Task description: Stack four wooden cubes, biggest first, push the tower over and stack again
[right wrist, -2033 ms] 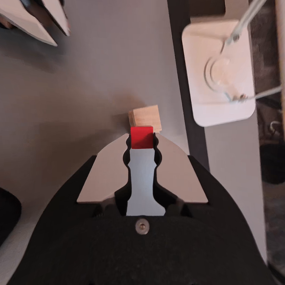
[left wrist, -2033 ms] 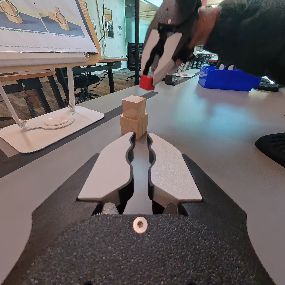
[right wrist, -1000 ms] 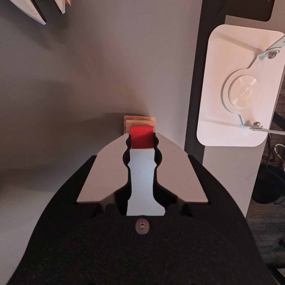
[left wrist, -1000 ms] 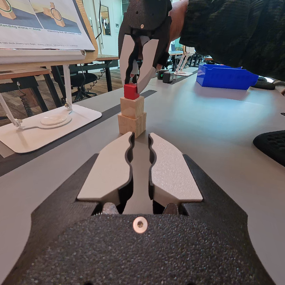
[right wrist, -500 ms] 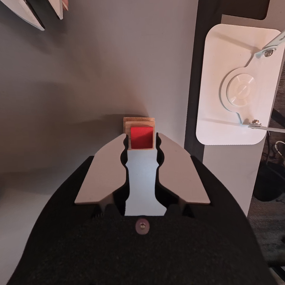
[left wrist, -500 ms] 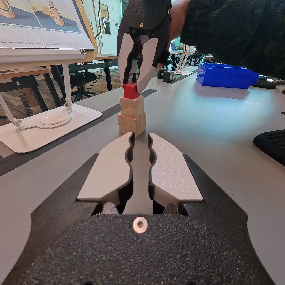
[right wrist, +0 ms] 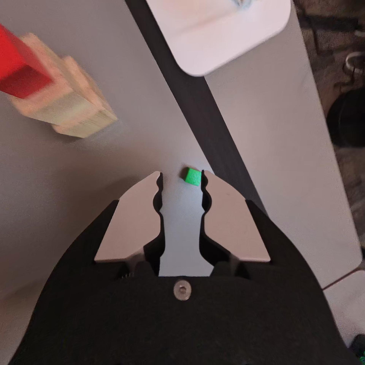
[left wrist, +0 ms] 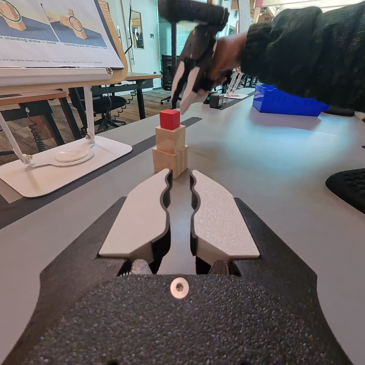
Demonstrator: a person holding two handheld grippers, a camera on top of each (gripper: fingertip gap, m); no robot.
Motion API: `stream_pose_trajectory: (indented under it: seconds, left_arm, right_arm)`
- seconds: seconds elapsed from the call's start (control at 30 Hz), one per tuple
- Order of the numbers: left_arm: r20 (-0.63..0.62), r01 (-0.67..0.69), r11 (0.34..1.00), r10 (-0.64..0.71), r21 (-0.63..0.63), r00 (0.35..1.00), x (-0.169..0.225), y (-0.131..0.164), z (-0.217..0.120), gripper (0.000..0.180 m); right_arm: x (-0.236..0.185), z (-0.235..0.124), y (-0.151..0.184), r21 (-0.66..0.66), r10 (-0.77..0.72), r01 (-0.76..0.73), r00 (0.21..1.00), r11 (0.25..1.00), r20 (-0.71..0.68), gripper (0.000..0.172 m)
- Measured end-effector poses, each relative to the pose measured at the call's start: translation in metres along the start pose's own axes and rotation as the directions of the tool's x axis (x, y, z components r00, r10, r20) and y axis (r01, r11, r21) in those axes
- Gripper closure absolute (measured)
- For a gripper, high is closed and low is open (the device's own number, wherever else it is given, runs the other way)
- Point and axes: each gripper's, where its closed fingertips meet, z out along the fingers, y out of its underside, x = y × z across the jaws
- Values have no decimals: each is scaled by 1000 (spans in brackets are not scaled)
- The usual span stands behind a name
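Note:
A red cube stands on top of two stacked wooden cubes, a smaller one on a larger one, on the grey table. My left gripper lies low on the table just in front of the stack, jaws slightly apart with nothing between them. My right gripper is open and empty. It also shows in the left wrist view, above and right of the red cube and clear of it. In the right wrist view the stack with the red cube is blurred at the upper left. A small green cube lies on the table below the right fingertip, ungrasped.
A white stand base with a tilted board and printed sheet is at the left, beside a dark strip across the table. A blue bin is at the far right. A black mat lies at the right edge. The gap from one gripper's tips to the other's is roughly 30 cm. The red cube lies around 12 cm away from my right fingertips.
My right gripper set the red cube on the wooden stack, opened its jaws, and has now lifted off and swung to the right. The red cube stays on top. My left gripper has not moved.

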Motion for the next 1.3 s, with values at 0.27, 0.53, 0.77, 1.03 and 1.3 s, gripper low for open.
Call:
stream_pose_trajectory:
  seconds: [0.27, 0.53, 0.77, 1.03, 1.3]
  left_arm:
    - [2, 3, 1000, -3, -8, 1000, -1, 3, 0, 165]
    - [1, 2, 1000, -2, -12, 1000, -1, 3, 1, 165]
    - [-7, -1, 1000, 1, -12, 1000, 1, 3, 1, 166]
    - [-9, -2, 1000, 2, -6, 1000, 2, 1, 0, 167]
    - [-13, -1, 1000, 1, -8, 1000, 2, 1, 1, 167]
  right_arm:
    - [15, 49, 42, -32, 174, -175, 985, 984, -20, 133]
    - [11, 55, 32, -16, 118, -118, 993, 993, -15, 150]
    - [-37, -9, -51, 191, -178, 152, 975, 970, 131, 150]
    - [-89, -30, -91, 212, -396, 351, 889, 912, 230, 150]
    - [-99, -26, -90, 153, -444, 418, 861, 896, 247, 150]
